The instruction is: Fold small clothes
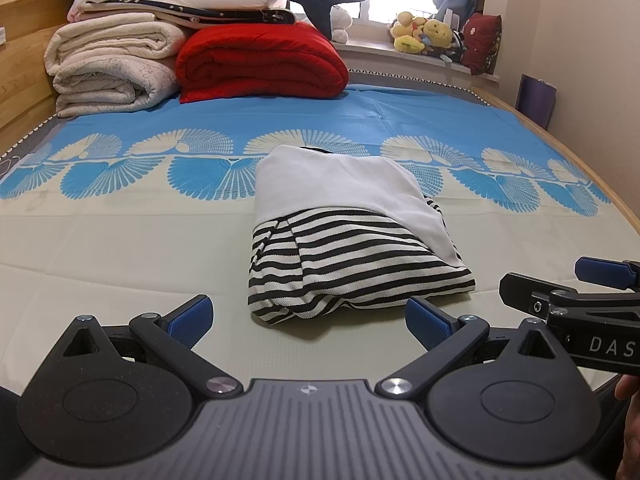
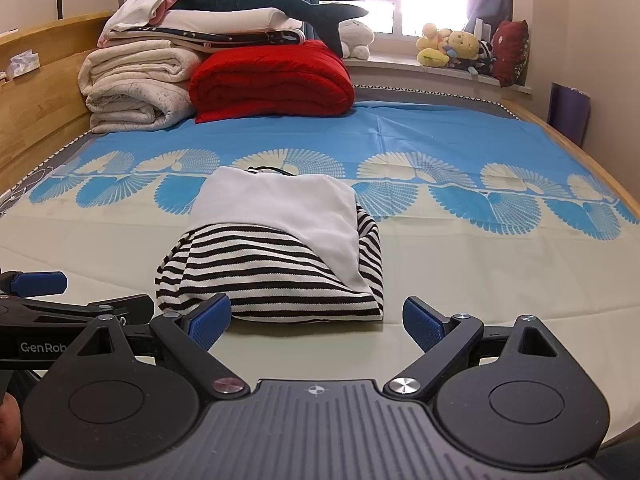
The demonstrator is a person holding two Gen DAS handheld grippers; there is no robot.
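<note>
The striped garment (image 1: 352,248) lies folded into a compact bundle on the bed (image 1: 120,248), just ahead of the left claw (image 1: 308,320) and right claw (image 2: 316,320). Both gape wide, holding nothing. Folding looks essentially done; perhaps tidying remains.

Garment (image 1: 352,236): black-and-white horizontal stripes, with a plain white panel at its 12 o'clock end. Bedsheet (image 1: 120,240): pale cream toward 6 o'clock, solid blue toward 12, the two split by a band of blue and cream fan motifs. Quilt (image 1: 260,64) at 12 o'clock was red; blankets (image 1: 112,68) at 10 o'clock off-white. Gripper pads (image 1: 190,318) were blue on black.
</note>
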